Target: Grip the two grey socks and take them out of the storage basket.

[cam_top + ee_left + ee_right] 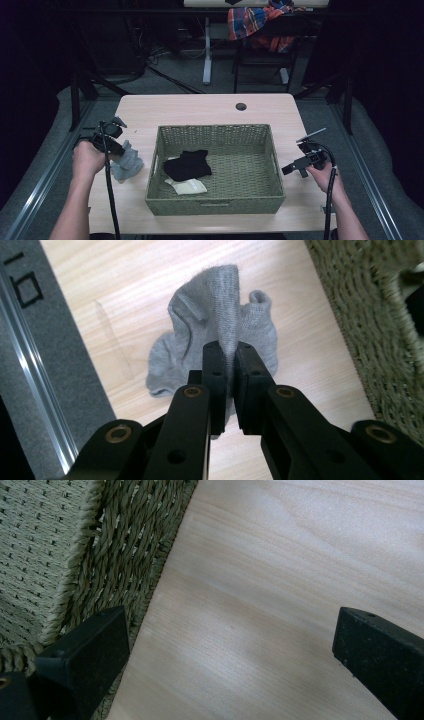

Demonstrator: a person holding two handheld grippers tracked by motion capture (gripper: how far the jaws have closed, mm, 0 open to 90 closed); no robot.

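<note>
A grey sock lies crumpled on the table left of the woven basket. My left gripper is shut on a fold of it. In the left gripper view that fold of the grey sock is pinched between the black fingertips, and the rest of it rests on the wood. Inside the basket lie a black sock and a pale sock. My right gripper hovers open over bare table right of the basket, with nothing between its fingertips.
The basket's woven wall stands just beside my right gripper. A grey metal rail runs along the table's left edge. A cable hole sits at the table's far side. Beyond the table stands a chair with a plaid cloth.
</note>
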